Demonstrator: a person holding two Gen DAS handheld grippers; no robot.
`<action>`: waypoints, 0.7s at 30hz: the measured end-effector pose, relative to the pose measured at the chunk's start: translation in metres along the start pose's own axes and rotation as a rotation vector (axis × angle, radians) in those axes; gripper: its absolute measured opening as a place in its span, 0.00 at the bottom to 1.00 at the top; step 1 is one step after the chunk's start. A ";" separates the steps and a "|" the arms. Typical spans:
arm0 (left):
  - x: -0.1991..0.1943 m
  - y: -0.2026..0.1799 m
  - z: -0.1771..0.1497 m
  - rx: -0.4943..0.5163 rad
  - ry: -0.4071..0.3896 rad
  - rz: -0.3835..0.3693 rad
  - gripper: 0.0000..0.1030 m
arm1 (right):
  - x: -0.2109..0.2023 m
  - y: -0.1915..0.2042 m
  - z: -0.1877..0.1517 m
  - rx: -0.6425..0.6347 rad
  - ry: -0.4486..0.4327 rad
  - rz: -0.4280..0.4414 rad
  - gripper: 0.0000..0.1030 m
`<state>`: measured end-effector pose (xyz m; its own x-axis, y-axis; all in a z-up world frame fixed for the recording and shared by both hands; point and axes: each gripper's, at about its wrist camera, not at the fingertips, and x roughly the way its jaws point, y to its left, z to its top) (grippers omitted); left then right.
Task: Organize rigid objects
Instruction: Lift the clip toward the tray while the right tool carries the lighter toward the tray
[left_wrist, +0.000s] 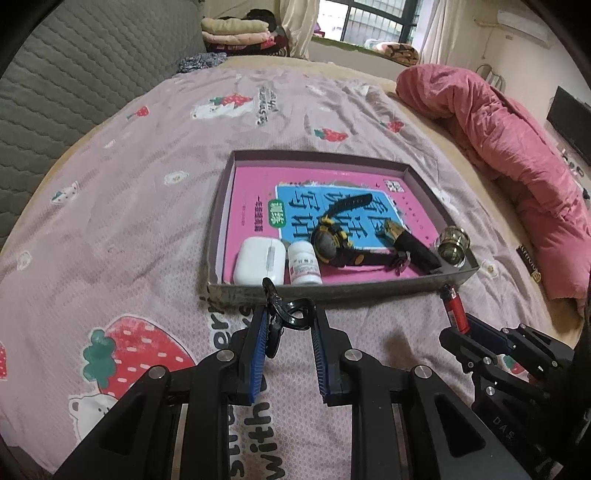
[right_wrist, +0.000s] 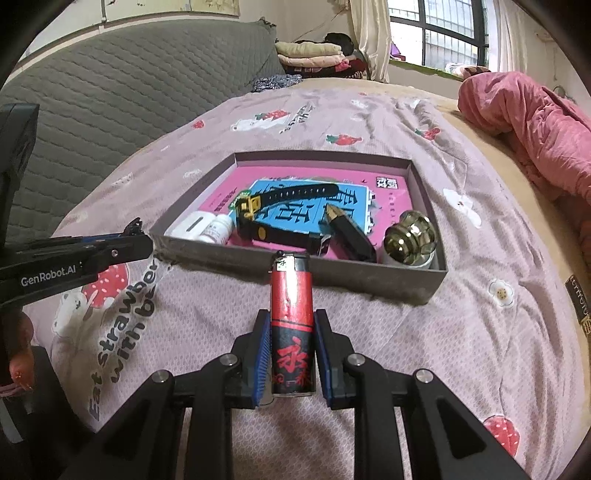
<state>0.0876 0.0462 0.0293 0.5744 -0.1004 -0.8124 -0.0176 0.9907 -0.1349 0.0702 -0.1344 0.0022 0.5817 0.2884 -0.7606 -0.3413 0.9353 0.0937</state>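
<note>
The right claw (right_wrist: 290, 354) clamps a red-and-black cylindrical lighter (right_wrist: 291, 325) upright above the strawberry-print bed sheet (right_wrist: 424, 350), just before the shallow grey cardboard box (right_wrist: 369, 277). The left claw (left_wrist: 288, 321) pinches a glossy black plastic clip (left_wrist: 291, 310) near the box's front left corner.

Cloth bedding, a cardboard tray, and glossy plastic and metal small things

The right gripper (right_wrist: 288, 354), matt black plastic with ribbed blue pads, clasps a glossy red-and-black plastic lighter (right_wrist: 291, 325); ahead of it stands a matt grey cardboard box (right_wrist: 369, 278) on a soft printed cotton sheet (right_wrist: 461, 332). Inside, a glossy paper book (left_wrist: 255, 192), a smooth white plastic case (left_wrist: 260, 260), and a shiny brass-toned metal knob (right_wrist: 410, 236). The left gripper (left_wrist: 286, 321) pinches a shiny black plastic clip (left_wrist: 291, 312).
</note>
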 end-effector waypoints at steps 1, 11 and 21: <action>-0.001 0.001 0.001 -0.001 -0.004 0.001 0.22 | -0.001 -0.002 0.002 0.003 -0.005 -0.002 0.23; -0.009 0.004 0.016 -0.002 -0.051 0.003 0.22 | -0.014 -0.022 0.023 0.044 -0.066 -0.025 0.23; -0.013 0.013 0.031 -0.017 -0.086 0.005 0.22 | -0.022 -0.034 0.041 0.061 -0.110 -0.045 0.23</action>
<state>0.1052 0.0637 0.0555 0.6421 -0.0866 -0.7617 -0.0338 0.9894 -0.1411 0.0992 -0.1642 0.0419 0.6741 0.2636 -0.6900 -0.2693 0.9576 0.1028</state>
